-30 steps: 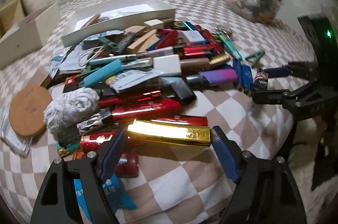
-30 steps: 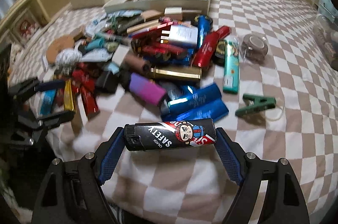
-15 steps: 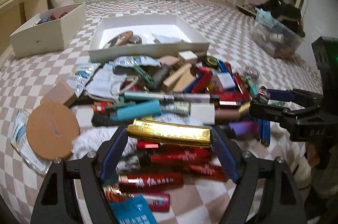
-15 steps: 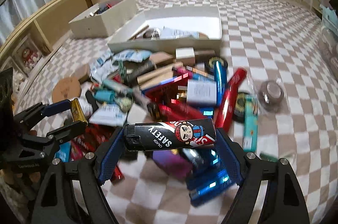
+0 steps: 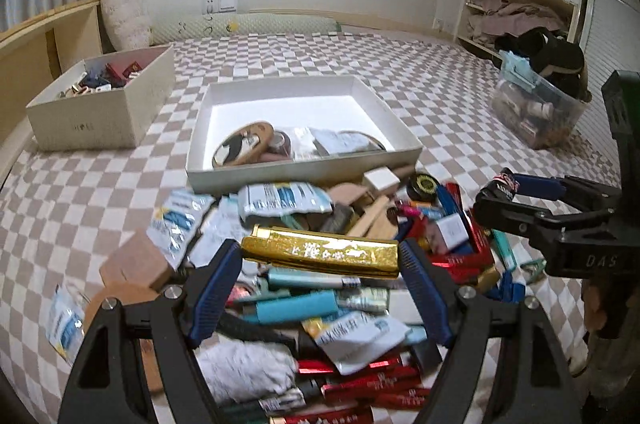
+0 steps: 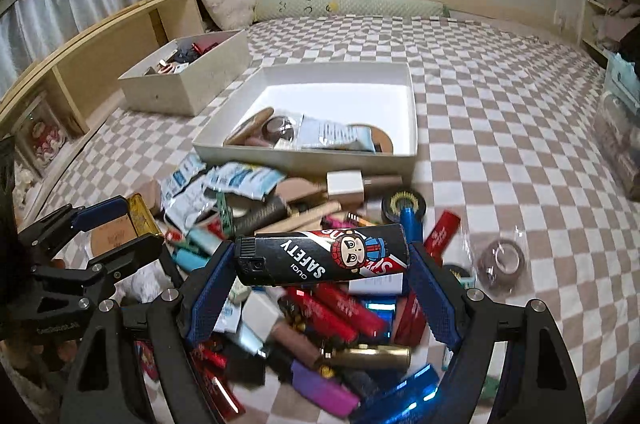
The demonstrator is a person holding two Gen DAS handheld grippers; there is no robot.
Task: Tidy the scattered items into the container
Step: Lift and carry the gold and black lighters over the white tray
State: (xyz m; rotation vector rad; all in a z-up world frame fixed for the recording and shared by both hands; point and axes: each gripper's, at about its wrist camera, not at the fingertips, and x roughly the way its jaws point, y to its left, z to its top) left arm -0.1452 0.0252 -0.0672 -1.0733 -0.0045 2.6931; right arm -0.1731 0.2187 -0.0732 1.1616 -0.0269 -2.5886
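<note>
My left gripper is shut on a gold lighter, held crosswise above a heap of scattered lighters and packets. My right gripper is shut on a black lighter with a cartoon face and the word SAFETY, also held crosswise over the heap. Beyond the heap lies a shallow white box with a few items inside. In the left wrist view the right gripper shows at the right; in the right wrist view the left gripper shows at the left with the gold lighter.
A beige box holding small items stands at the back left. A clear plastic bin of clutter sits at the right. Everything rests on a checkered bedcover, with a wooden shelf along the left edge.
Both grippers have risen and advanced toward the white box, each still gripping its lighter. The heap has dropped lower in both views and the box looks nearer.
</note>
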